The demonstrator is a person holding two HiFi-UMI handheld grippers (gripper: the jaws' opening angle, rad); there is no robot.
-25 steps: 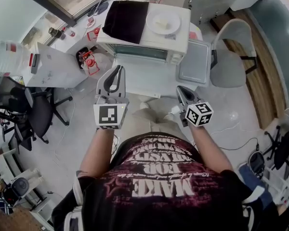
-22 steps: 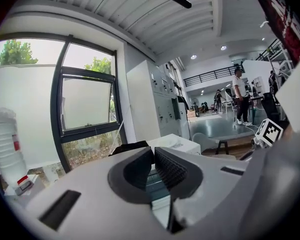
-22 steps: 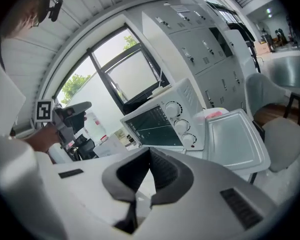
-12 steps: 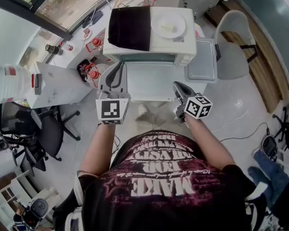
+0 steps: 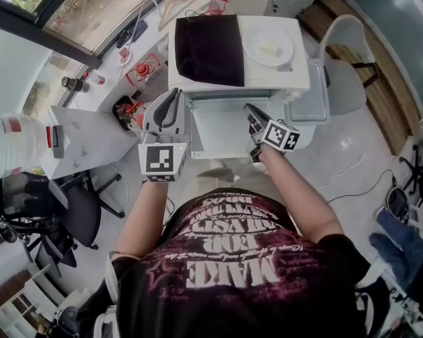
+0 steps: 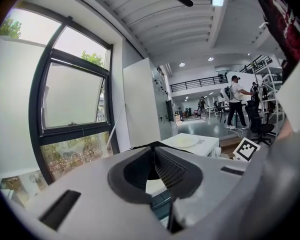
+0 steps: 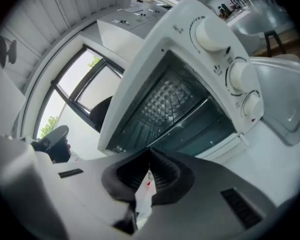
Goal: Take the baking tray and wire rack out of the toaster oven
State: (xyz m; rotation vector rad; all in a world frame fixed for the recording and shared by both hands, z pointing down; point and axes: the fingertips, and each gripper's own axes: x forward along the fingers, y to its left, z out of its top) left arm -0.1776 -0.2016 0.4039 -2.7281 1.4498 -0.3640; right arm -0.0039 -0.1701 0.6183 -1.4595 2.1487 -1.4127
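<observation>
A white bench (image 5: 218, 134) carries everything. Its near half is bare, and the toaster oven (image 5: 276, 82) stands along its far edge, taking up most of the width. From the right gripper view the oven's glass door looks shut. Thin bars show through the glass – what looks like the wire rack (image 7: 186, 110), inside the oven. Whether a tray sits in there with it cannot be made out.

A black cloth (image 5: 208, 48) covers the left part of the oven's top. A grey tray (image 5: 313, 94), shallow and rimmed, lies flat at the bench's right edge, just beside the oven's right wall. A white plate (image 5: 268, 46) rests on the right part of the oven's top, next to the cloth. Three white knobs (image 7: 240, 76) run down the right side of the oven's front.

The left gripper (image 5: 175, 92) hangs at the bench's left edge, its tips near the oven's front left corner. Its jaws are pressed together, tip against tip, with nothing between them.

The right gripper (image 5: 251, 110) is over the near right part of the bench, aimed at the oven's front and close to it without touching. Its jaws are likewise pressed together and empty – the oven door fills the view beyond them.
</observation>
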